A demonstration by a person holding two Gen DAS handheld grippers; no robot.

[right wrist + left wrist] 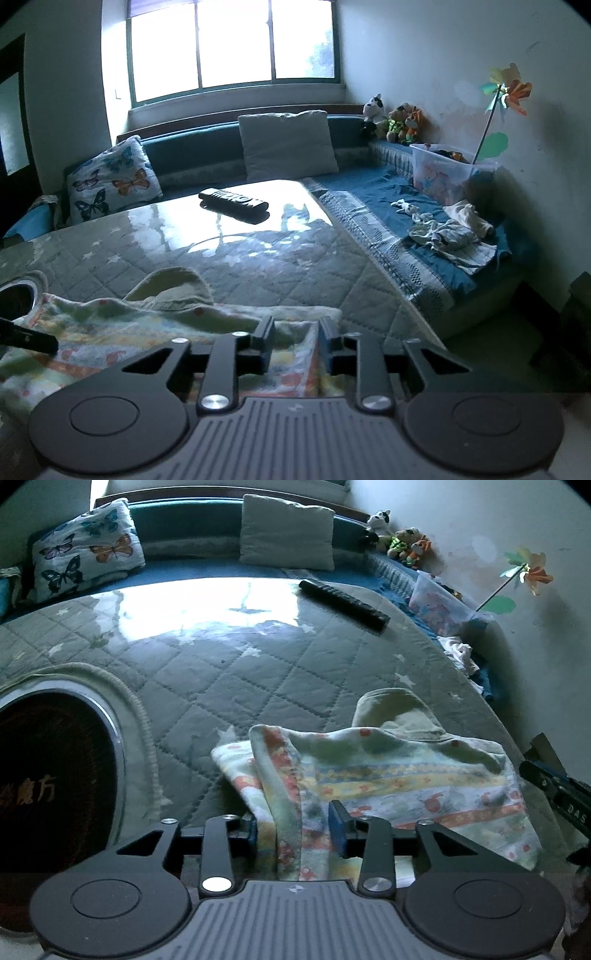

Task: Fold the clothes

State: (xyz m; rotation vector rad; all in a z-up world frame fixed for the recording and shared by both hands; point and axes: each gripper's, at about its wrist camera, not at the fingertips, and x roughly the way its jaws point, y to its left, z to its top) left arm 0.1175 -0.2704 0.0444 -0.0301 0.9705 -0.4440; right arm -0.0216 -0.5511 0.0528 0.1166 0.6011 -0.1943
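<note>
Your left gripper [297, 825] straddles a raised fold of the patterned garment [406, 775], jaws apart; your right gripper [293, 339] is likewise parted over its right edge near the table's [295, 258] front edge.

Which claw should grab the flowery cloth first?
Probably the left gripper. A bunched fold of the flowery cloth already runs up between its open fingers. The right gripper is open at the cloth's flatter edge, with less to pinch.
</note>
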